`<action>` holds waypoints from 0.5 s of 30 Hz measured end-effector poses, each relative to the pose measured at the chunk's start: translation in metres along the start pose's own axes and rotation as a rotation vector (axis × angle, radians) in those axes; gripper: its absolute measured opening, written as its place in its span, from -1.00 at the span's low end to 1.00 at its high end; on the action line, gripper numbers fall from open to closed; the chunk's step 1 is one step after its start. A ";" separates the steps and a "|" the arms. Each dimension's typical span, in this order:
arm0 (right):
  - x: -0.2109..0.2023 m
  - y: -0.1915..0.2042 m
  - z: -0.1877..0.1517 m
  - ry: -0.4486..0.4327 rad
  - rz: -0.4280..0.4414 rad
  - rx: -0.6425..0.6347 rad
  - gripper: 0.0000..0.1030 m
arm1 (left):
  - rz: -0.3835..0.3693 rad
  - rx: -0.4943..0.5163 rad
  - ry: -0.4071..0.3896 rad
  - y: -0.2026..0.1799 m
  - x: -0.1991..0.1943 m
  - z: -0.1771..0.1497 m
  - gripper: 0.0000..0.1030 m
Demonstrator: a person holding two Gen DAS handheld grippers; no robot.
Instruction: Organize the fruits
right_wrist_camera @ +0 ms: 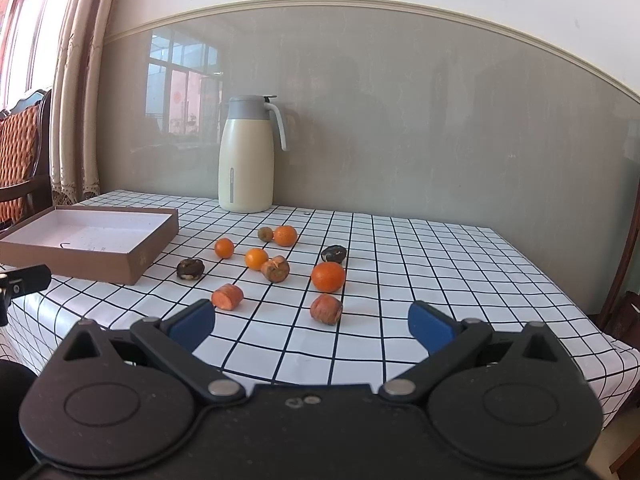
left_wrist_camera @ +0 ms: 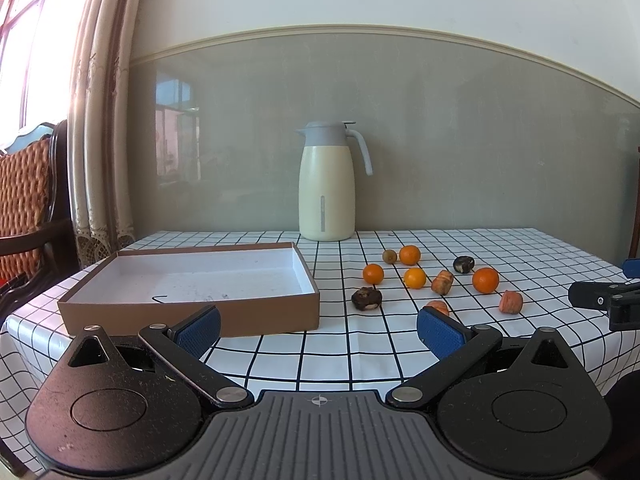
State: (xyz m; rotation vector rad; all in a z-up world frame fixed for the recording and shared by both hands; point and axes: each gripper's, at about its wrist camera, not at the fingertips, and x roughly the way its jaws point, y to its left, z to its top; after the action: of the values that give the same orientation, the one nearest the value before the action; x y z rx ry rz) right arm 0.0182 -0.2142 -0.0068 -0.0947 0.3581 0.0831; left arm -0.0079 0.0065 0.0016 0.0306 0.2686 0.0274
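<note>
Box: shallow brown cardboard box (left_wrist_camera: 192, 304) with a white inside, lying on the left part of the checked tablecloth (left_wrist_camera: 360, 344); it holds no fruit, only faint dark marks on its floor.
Jug: cream thermos jug (left_wrist_camera: 326, 184) with a grey lid and handle, upright at the back of the table against the wall.
Fruit: all loose on the cloth to the right of the box, none touching it.
Oranges: four small oranges, the largest (right_wrist_camera: 328, 277) nearest the right gripper, another (left_wrist_camera: 410, 255) at the back just beside a small brownish fruit (left_wrist_camera: 389, 256).
Dark pieces: one dark shrivelled fruit (left_wrist_camera: 366, 299) near the box's right wall, another (right_wrist_camera: 333, 253) further back.
Orange-red chunks: three stubby pieces, two at the front (right_wrist_camera: 227, 297) (right_wrist_camera: 326, 309), one (right_wrist_camera: 275, 269) in the middle of the group.
Left gripper (left_wrist_camera: 318, 332): low over the front edge of the table, level, blue pads spread wide, nothing between them.
Right gripper (right_wrist_camera: 310, 328): same low level pose facing the fruit, jaws wide apart and empty.
</note>
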 end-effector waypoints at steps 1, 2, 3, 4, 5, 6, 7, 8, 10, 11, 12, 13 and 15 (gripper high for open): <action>0.000 0.000 0.000 0.001 0.000 0.001 0.89 | 0.000 0.000 0.000 -0.001 0.000 0.000 1.00; 0.000 0.000 0.000 0.001 0.000 0.001 0.89 | 0.000 0.001 0.000 0.000 0.000 0.000 1.00; 0.000 0.001 0.000 0.001 -0.001 0.000 0.89 | 0.001 0.001 -0.001 0.000 0.000 0.000 1.00; 0.000 0.001 0.000 0.001 -0.001 0.000 0.89 | 0.001 0.002 -0.002 -0.001 0.000 0.000 1.00; 0.000 0.000 0.000 0.001 -0.001 0.000 0.89 | 0.001 0.003 -0.002 0.000 0.000 0.000 1.00; 0.000 0.000 0.000 0.000 -0.002 0.001 0.89 | 0.000 0.004 -0.001 0.000 -0.001 0.001 1.00; 0.000 0.001 0.000 -0.001 -0.002 0.000 0.89 | -0.001 0.005 -0.001 0.000 -0.001 0.001 1.00; 0.000 0.001 0.000 -0.001 -0.002 0.000 0.89 | -0.002 0.006 -0.001 0.000 -0.001 0.001 1.00; 0.000 0.001 0.000 0.000 -0.002 0.000 0.89 | -0.001 0.009 -0.001 -0.001 0.000 0.001 1.00; 0.000 0.001 0.000 0.000 -0.003 -0.001 0.89 | -0.002 0.010 -0.002 -0.001 0.000 0.001 1.00; 0.000 0.001 0.000 -0.001 -0.003 -0.001 0.89 | -0.002 0.011 -0.001 -0.001 0.001 0.001 1.00; 0.000 0.001 0.000 0.000 -0.002 -0.001 0.89 | -0.002 0.012 -0.001 -0.002 0.001 0.001 1.00; 0.000 0.001 0.000 0.000 -0.004 -0.002 0.89 | -0.002 0.012 -0.001 -0.002 0.001 0.001 1.00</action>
State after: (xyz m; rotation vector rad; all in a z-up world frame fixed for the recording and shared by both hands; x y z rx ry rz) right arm 0.0183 -0.2135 -0.0073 -0.0977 0.3574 0.0796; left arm -0.0064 0.0041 0.0022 0.0421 0.2681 0.0237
